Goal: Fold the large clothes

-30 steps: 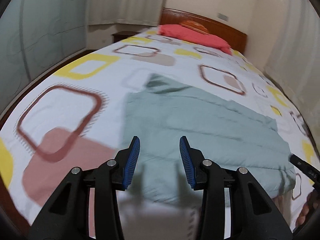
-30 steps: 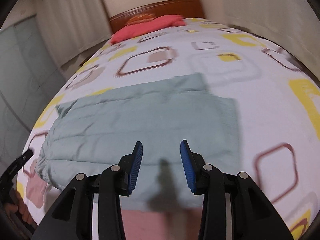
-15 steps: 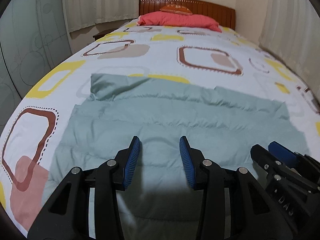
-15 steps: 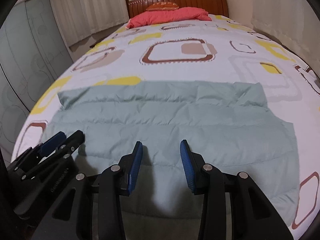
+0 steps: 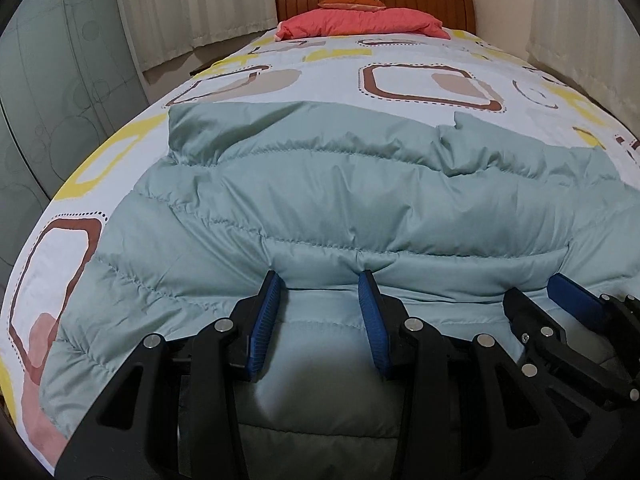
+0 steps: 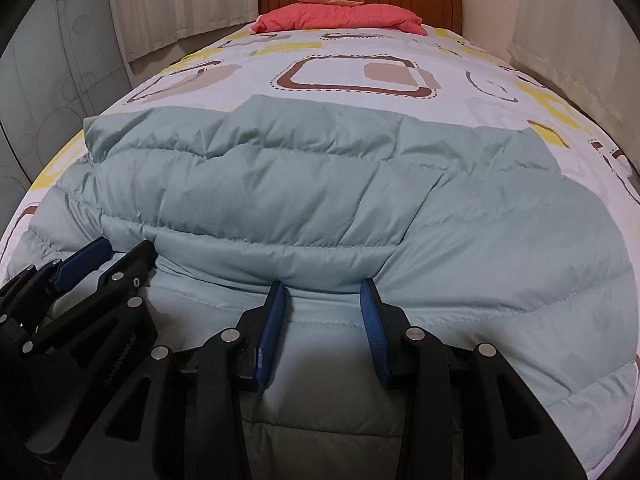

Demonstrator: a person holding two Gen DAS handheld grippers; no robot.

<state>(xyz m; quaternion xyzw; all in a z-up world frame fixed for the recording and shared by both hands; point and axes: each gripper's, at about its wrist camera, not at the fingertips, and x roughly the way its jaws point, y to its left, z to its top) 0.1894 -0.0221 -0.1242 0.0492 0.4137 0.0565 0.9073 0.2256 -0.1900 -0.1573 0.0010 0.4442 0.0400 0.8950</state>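
Item: jacket [image 5: 340, 200], pale green, quilted, lying across the near end of the bed [image 5: 420, 52]; in the left wrist view it fills the frame from 9 o'clock through the centre to 3 o'clock.

Left gripper [image 5: 320, 292]: jaws part open, blue pads apart, tips pressing into a raised quilted fold at the near hem. Padding sits between the pads, but we cannot tell that they pinch it; we judge it not yet gripped.

Right gripper [image 6: 322, 292]: jaws part open to about the same gap, tips likewise at the fold, just beside the left gripper; its own view shows the left one at 8 o'clock. No pinch that we can see.

Step in hand, as we judge it: taking the near hem for a fold away from us, toward 12 o'clock. To do it well we would seat each pad pair over all layers of the hem, close both together, and lift evenly so the padding does not slide or bunch.

Orientation: long axis runs 9 to 3 o'clock, across the bed. Quilting seams run the same way. The far edge, folded and rumpled, faces the red pillow [image 5: 360, 24] at 12 o'clock.
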